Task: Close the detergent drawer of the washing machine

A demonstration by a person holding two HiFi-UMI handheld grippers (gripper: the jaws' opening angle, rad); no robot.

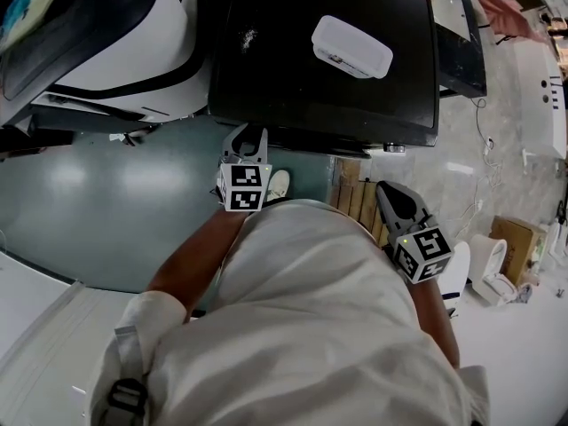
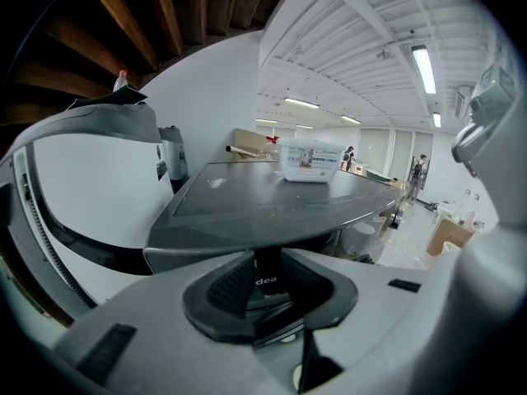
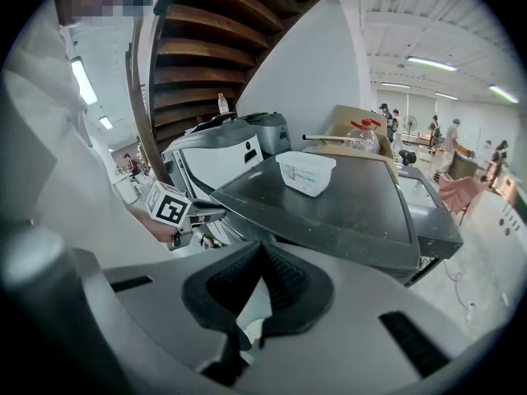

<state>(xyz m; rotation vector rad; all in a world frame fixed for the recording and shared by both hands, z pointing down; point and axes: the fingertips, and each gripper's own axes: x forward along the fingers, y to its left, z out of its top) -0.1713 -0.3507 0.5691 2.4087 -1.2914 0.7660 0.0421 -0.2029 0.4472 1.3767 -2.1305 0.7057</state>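
Note:
The washing machine (image 1: 293, 69) has a dark flat top with a white lidded box (image 1: 351, 46) on it. Its front and the detergent drawer are hidden under the top's near edge in the head view. My left gripper (image 1: 248, 137) points at that edge near the left corner. In the left gripper view its jaws (image 2: 263, 280) stand a little apart, and a strip of the machine's front with pale letters (image 2: 264, 281) shows in the gap; nothing is pinched. My right gripper (image 1: 387, 190) hangs to the right, clear of the machine, with its pads (image 3: 280, 274) meeting at the tips.
A white-shelled machine (image 1: 115, 43) stands at the left, and another dark appliance (image 1: 461, 34) at the right. Wooden slats (image 1: 355, 198) lie under the machine's front. A cardboard box (image 1: 519, 236) and a white stool (image 1: 490, 269) sit on the pale floor at the right.

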